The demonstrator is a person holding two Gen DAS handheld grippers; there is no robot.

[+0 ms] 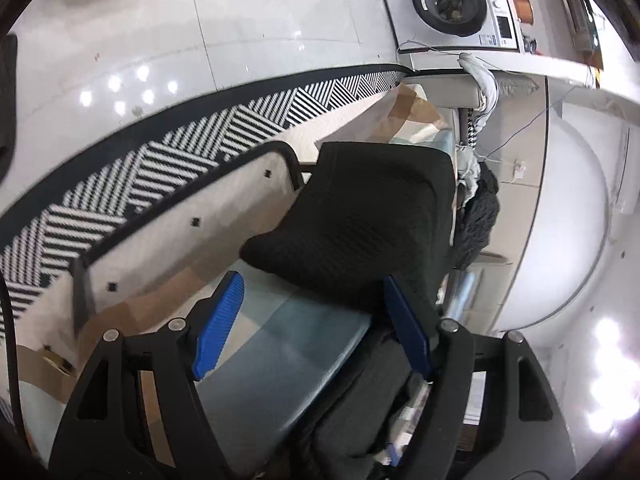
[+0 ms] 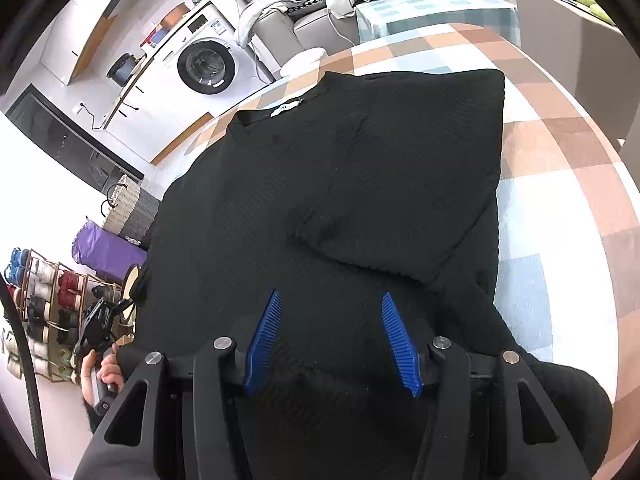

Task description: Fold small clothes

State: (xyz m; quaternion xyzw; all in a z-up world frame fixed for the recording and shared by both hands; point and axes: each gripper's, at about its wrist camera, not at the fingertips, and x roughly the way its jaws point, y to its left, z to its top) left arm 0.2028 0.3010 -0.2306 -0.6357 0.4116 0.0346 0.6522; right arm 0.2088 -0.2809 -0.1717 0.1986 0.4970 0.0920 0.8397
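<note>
A black knit top (image 2: 320, 184) lies flat on the checked tablecloth (image 2: 560, 184), neck label toward the far edge and one sleeve folded in over the body. My right gripper (image 2: 331, 295) hovers over its near part, blue fingers (image 2: 264, 340) apart, nothing pinched. In the left wrist view, which is rolled sideways, the top (image 1: 360, 216) reaches the table's edge. A corner of it lies between the tips of my open left gripper (image 1: 312, 280), and the pads do not press it. The right wrist view also shows the left gripper (image 2: 100, 328), held in a hand at the table's left side.
A washing machine (image 2: 206, 66) stands by the far wall. A grey sofa (image 2: 280, 20) piled with clothes is behind the table. Left of the table are a woven basket (image 2: 128, 208), a purple bag (image 2: 108, 248) and a shoe rack (image 2: 44, 312). A striped black-and-white rug (image 1: 160, 160) covers the floor.
</note>
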